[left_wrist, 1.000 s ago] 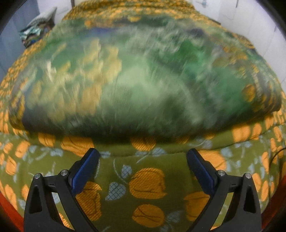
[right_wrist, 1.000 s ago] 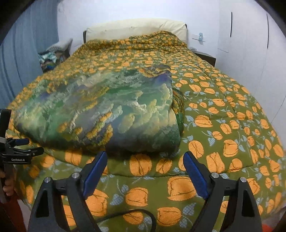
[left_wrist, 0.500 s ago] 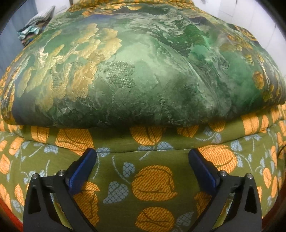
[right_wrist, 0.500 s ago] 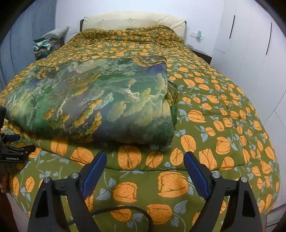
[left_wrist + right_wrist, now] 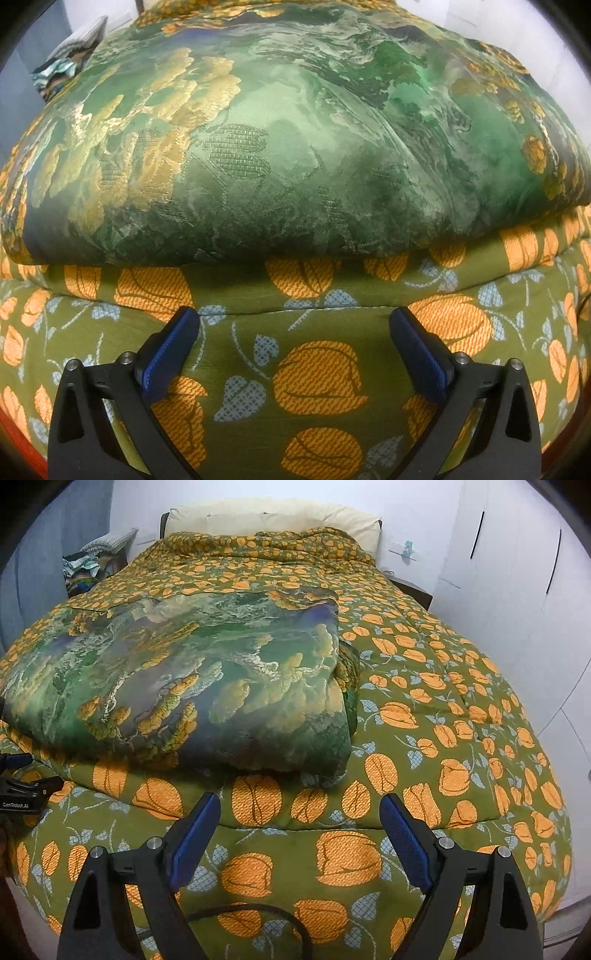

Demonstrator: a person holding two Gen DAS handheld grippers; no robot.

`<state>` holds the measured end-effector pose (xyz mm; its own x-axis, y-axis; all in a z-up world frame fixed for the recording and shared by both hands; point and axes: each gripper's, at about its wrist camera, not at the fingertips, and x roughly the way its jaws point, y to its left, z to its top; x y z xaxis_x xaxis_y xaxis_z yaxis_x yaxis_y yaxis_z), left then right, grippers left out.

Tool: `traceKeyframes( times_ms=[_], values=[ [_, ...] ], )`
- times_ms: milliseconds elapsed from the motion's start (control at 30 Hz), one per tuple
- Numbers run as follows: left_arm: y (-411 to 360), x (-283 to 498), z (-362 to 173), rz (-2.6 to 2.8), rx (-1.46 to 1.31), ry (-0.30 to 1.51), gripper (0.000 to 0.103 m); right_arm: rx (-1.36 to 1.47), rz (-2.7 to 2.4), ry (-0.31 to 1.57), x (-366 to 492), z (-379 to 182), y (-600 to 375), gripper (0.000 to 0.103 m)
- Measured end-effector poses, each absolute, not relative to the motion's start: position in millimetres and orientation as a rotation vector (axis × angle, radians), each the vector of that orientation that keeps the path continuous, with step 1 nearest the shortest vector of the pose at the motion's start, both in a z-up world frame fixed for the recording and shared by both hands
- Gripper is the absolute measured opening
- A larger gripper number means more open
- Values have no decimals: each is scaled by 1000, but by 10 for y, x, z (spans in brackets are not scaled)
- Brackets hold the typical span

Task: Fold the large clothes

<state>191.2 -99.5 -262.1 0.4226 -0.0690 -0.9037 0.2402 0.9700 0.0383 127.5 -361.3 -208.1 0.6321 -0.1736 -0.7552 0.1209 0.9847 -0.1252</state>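
Observation:
A large green and gold patterned garment (image 5: 192, 686) lies folded in a thick flat stack on the bed, near its foot. It fills the upper part of the left wrist view (image 5: 295, 147). My left gripper (image 5: 293, 325) is open and empty, just below the garment's near folded edge. My right gripper (image 5: 299, 812) is open and empty, below the garment's near right corner. The left gripper's body shows at the left edge of the right wrist view (image 5: 22, 790).
The bed has an olive quilt with orange flowers (image 5: 443, 709) and a cream pillow (image 5: 273, 520) at the head. A pile of clothes (image 5: 88, 568) sits at the far left. White cupboards (image 5: 517, 572) stand on the right. A black cable (image 5: 258, 915) hangs under the right gripper.
The left gripper has moved closer to the garment's near edge and steadied. The right gripper has drawn nearer and lower. Both stay open.

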Motion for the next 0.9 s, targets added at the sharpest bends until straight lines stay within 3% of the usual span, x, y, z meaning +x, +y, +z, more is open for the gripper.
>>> traceKeyframes(
  times_ms=[433,567,767,900],
  values=[
    [-1019,1885,-2601,-203,183,1127,103,-67,-179,876,1278,-2093,-3630,87],
    [-1058,1771,-2315,-254,244,1189,101,-34,-181,865,1266,-2045,-3737,87],
    [-1043,1693,-1510,-406,180,1019,102,276,-154,803,1325,-1911,-4300,88],
    [-1317,2041,-1295,-507,137,910,102,570,-40,798,1645,-2003,-4676,90]
  ],
)
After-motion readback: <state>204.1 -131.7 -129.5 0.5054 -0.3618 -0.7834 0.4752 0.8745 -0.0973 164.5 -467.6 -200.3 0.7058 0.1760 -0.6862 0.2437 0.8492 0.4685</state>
